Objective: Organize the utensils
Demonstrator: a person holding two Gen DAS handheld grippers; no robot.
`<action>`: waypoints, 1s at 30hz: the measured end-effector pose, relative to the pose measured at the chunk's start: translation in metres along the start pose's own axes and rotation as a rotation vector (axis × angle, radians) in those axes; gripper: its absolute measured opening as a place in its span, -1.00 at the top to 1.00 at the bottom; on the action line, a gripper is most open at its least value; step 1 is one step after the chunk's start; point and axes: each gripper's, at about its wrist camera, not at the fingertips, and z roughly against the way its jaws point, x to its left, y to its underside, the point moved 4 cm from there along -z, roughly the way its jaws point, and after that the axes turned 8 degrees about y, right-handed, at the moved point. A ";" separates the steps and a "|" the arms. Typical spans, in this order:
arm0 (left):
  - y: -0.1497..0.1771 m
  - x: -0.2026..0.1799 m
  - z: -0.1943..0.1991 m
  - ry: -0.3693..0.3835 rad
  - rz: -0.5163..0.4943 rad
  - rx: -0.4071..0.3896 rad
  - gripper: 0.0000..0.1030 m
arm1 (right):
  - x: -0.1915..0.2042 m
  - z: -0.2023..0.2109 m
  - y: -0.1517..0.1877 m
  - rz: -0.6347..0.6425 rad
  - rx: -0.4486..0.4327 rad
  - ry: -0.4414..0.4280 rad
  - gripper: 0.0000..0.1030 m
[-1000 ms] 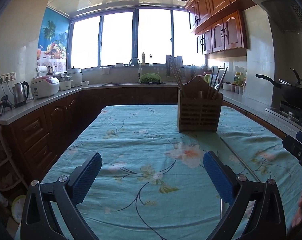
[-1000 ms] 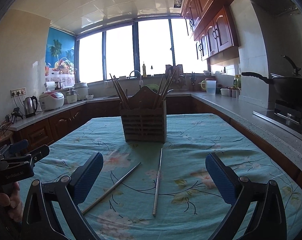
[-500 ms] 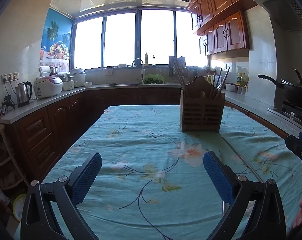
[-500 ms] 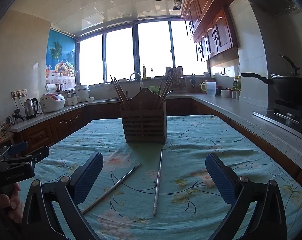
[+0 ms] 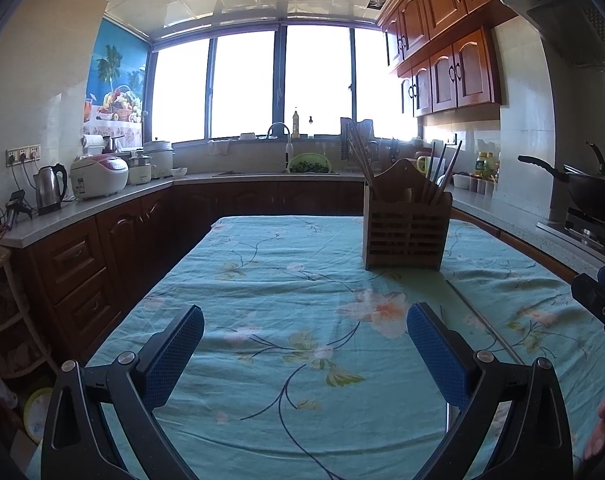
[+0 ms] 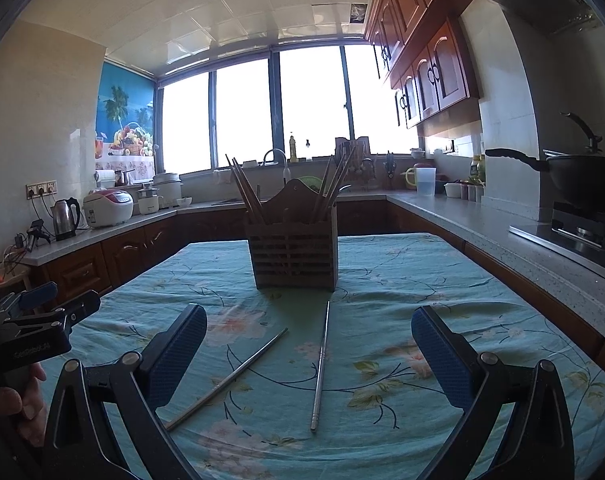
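A wooden slatted utensil holder [image 6: 293,258] with several chopsticks stands upright on the floral teal tablecloth [image 6: 402,320]. Two metal chopsticks lie loose in front of it: one [image 6: 320,364] runs nearly straight toward me, the other [image 6: 230,376] slants to the left. My right gripper [image 6: 308,354] hovers open over them, holding nothing. In the left wrist view the holder [image 5: 406,232] stands to the right, and one metal chopstick [image 5: 482,320] shows past the right finger. My left gripper [image 5: 304,352] is open and empty above bare cloth.
Counters ring the table: a kettle [image 5: 50,188] and rice cooker [image 5: 98,176] on the left, a sink [image 5: 280,140] under the window, a wok [image 6: 582,176] on the stove at right. A hand [image 6: 18,400] holds the left tool at the right wrist view's left edge.
Both cameras have tilted slightly, so the holder sits a little lower in each view. The chopsticks on the cloth have not moved, and both grippers stay open.
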 end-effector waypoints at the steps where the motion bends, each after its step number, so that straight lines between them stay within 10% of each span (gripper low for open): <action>1: 0.000 0.000 0.000 -0.001 -0.002 0.001 -0.99 | 0.000 0.000 0.000 -0.001 -0.002 -0.001 -1.00; 30: 0.004 -0.005 0.001 -0.016 -0.024 -0.017 -0.98 | 0.004 0.005 -0.003 -0.005 -0.029 -0.013 -1.00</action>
